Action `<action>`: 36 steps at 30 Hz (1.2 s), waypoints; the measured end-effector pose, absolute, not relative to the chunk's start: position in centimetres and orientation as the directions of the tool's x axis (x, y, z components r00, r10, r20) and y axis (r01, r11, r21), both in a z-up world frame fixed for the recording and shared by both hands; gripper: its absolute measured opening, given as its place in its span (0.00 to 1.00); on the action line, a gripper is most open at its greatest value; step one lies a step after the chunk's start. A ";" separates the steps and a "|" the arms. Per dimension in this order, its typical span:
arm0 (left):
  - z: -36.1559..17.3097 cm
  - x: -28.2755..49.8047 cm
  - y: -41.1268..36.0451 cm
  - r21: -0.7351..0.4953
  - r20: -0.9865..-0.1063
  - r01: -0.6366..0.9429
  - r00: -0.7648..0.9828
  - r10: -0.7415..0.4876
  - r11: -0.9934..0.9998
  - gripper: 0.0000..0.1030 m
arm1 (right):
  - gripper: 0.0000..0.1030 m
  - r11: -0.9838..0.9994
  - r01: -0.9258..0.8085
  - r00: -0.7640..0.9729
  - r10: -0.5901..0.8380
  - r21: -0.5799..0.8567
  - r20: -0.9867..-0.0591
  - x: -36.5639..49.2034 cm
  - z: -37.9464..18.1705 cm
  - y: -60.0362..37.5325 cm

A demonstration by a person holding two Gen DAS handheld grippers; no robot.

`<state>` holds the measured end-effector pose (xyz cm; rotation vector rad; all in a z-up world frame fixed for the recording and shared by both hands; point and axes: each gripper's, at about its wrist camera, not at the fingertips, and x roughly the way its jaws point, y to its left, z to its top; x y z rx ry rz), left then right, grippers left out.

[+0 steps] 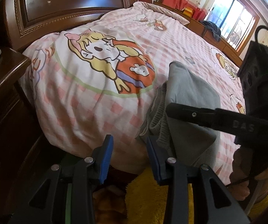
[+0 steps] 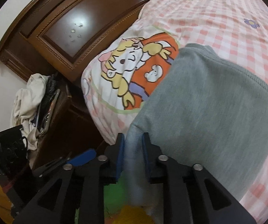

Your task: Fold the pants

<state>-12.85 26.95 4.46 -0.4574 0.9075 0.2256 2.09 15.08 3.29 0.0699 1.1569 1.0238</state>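
One grey pants [image 2: 208, 102] on bed [image 1: 89, 100]; right tool [image 2: 133, 149] clamps its 6 o'clock edge; left tool [image 1: 129, 155] agape, empty.

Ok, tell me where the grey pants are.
The grey pants lie on the checked quilt beside its cartoon print, pinched by the right gripper.

bed [image 1: 217, 43] | pink checked cartoon quilt [image 1: 89, 100] | grey pants [image 1: 188, 91] lying on quilt

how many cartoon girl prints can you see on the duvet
4: a big one near the headboard, one by the far pillow end, two at the right edge. The grey pants may hide more.
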 end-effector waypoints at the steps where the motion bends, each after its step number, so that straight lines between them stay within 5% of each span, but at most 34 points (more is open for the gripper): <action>1: 4.6 -12.9 26.9 -0.283 -0.799 -0.375 0.602 0.000 0.883 0.38 | 0.24 0.565 -0.639 0.029 0.696 0.522 -0.718 1.8 3.8 15.0; 15: 9.4 -12.5 24.6 -0.277 -0.728 -0.298 0.685 0.003 0.913 0.42 | 0.31 0.700 -0.609 0.292 0.634 0.372 -0.716 0.7 8.0 5.3; 21: 9.3 -10.6 22.2 -0.314 -0.719 -0.204 0.689 -0.092 0.927 0.28 | 0.31 0.718 -0.553 0.258 0.629 0.422 -0.733 1.1 5.5 3.0; 27: 5.5 -9.4 21.2 -0.277 -0.800 -0.218 0.592 -0.098 0.936 0.08 | 0.31 0.695 -0.590 0.225 0.631 0.411 -0.743 0.7 4.0 4.6; 36: 1.2 -10.1 24.4 -0.224 -0.881 -0.370 0.473 -0.025 0.901 0.06 | 0.29 0.694 -0.570 0.201 0.636 0.439 -0.745 2.1 2.8 5.0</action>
